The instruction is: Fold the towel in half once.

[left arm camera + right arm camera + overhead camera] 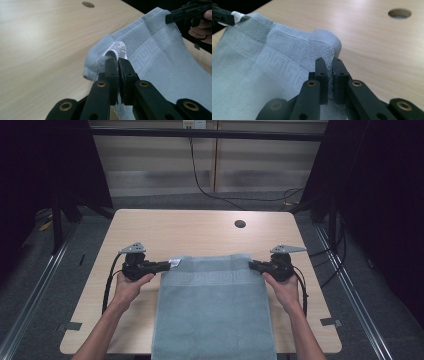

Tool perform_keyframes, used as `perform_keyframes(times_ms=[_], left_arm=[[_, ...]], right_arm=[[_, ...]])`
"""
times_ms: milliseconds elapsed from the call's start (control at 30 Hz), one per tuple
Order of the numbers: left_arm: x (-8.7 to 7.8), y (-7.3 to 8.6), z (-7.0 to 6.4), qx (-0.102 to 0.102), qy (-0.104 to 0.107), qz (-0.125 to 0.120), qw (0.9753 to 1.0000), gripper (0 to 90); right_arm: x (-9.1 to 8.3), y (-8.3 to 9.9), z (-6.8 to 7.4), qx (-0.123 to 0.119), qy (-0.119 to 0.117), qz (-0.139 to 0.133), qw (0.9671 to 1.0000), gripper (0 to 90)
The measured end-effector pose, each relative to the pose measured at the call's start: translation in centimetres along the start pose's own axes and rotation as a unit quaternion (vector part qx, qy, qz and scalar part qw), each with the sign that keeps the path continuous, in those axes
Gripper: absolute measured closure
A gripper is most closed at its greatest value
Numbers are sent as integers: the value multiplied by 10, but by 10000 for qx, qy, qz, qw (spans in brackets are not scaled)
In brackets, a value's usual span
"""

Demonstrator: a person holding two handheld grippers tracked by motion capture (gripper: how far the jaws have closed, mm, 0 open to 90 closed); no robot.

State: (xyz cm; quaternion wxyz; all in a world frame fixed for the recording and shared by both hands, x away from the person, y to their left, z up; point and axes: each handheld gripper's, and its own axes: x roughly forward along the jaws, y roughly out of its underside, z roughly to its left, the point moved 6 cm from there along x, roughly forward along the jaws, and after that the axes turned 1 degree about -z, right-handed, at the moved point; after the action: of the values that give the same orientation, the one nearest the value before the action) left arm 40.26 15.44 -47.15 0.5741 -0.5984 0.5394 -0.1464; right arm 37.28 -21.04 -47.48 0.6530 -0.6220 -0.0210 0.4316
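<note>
Pale blue-grey terry towel (215, 305) with Greek-key border is lying on light wood counter (150, 227), hanging over near edge. Left gripper (167, 266) and right gripper (252, 265) are clamping its far corners. Round cable hole (240, 224) beyond; grey carpet floor (45, 275) around. White label (119, 49), print unreadable.

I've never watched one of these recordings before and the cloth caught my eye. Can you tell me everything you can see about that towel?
The towel is pale grey-blue terry cloth with a woven key-pattern band near its far hem and a white printed label at one corner. It lies spread on the wooden table, its near end running past the table's front edge. The left claw is shut on the far left corner, the right claw on the far right corner, holding both slightly raised.
</note>
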Motion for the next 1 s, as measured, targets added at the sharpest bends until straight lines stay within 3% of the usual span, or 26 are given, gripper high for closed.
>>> perform_keyframes(times_ms=[200, 533, 867, 1000], left_arm=[[-8, -36, 1, 60, -32, -293, 9995, 869], [-13, -89, 4, 262, -193, -509, 9982, 874], [-28, -153, -4, 497, -352, -981, 9933, 876], [-35, -160, -18, 692, -277, -1080, 9914, 876]], right_arm=[[-6, -33, 3, -55, -58, -299, 9995, 857], [-19, -90, -2, -148, 30, -696, 9975, 860], [-41, -148, -15, -124, 285, -1113, 9933, 863], [-53, -161, -11, -155, 245, -1317, 9909, 863]])
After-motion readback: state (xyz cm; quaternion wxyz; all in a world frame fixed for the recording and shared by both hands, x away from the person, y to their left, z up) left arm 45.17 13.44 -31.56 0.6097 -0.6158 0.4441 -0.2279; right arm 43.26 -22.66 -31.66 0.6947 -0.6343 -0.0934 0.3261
